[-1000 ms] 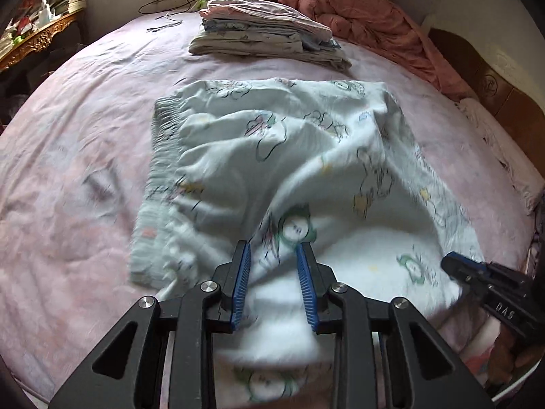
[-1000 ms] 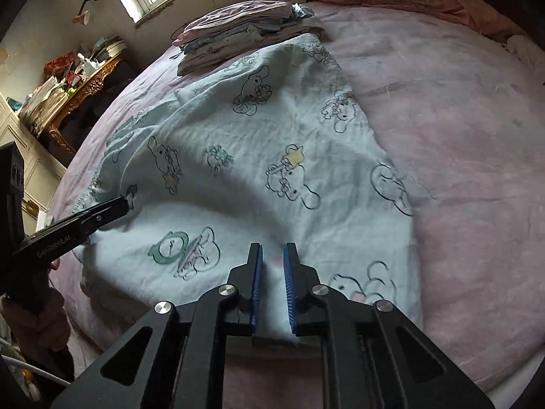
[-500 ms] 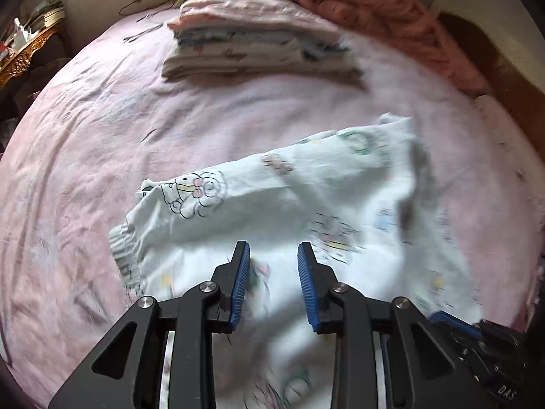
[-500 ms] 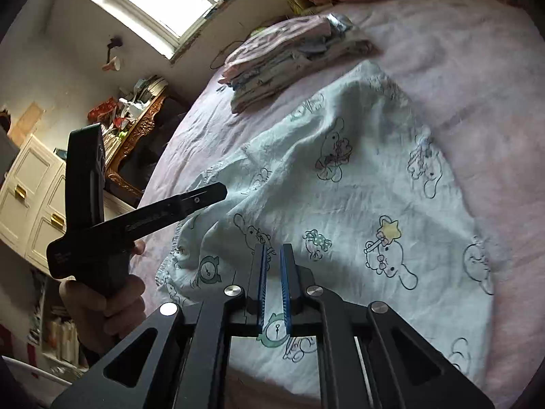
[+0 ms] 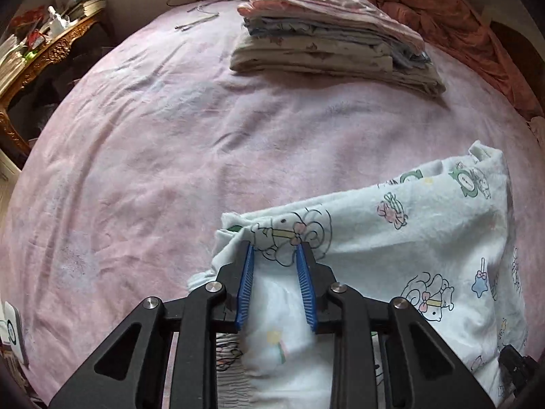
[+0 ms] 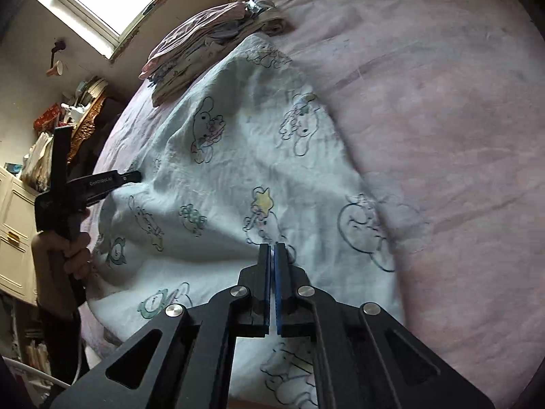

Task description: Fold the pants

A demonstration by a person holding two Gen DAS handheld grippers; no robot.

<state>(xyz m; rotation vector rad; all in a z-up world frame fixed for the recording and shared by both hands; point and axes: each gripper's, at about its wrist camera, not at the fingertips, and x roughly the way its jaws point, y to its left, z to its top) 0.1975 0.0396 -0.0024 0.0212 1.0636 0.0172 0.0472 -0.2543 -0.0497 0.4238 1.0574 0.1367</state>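
Pants (image 5: 391, 248) spread over pink bed (image 5: 170, 156), lower right of frame. Left gripper (image 5: 276, 272) fingers pinching bunched fold; right gripper (image 6: 272, 272) fingers pressed together, seemingly on thin fabric. Could slip free mid-fold, leaving layers skewed.

The pants (image 5: 391, 238) are pale mint-white, printed with outlined cartoon animals (pink bows, a yellow star, green clock faces, a blue star). The bedsheet (image 5: 170, 143) is faded pink. The stack of folded clothes (image 5: 333, 44) at the far side layers pink over cream and pale blue. A rust-pink blanket (image 5: 460, 24) lies far right. Both tools are black with blue pads (image 5: 245, 286).
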